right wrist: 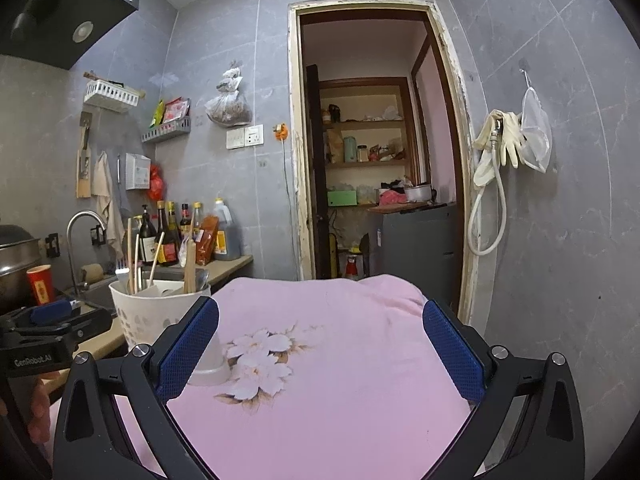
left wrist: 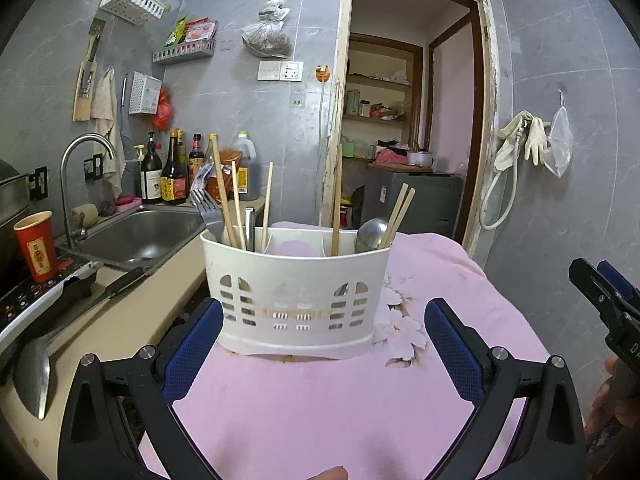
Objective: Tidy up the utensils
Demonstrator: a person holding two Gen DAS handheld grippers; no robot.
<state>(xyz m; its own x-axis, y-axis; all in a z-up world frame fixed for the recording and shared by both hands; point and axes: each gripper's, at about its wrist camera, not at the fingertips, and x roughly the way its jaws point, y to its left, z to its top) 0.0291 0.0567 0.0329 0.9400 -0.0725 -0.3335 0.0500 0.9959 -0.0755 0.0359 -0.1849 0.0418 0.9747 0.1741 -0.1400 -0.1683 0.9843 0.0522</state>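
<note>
I see both tools released, nothing gripped: left tool [left wrist: 324,332] wide before the white utensil caddy [left wrist: 296,292], right tool [right wrist: 320,344] over bare pink cloth [right wrist: 340,420]. Caddy stands upright on the cloth-covered desk, chopsticks [left wrist: 224,196] and spoon [left wrist: 370,234] inside.

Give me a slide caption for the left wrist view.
Open left gripper faces a white utensil caddy holding chopsticks and spoon on pink cloth.

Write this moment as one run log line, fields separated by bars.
left gripper: open, empty | right gripper: open, empty | utensil holder: upright on pink cloth
</note>
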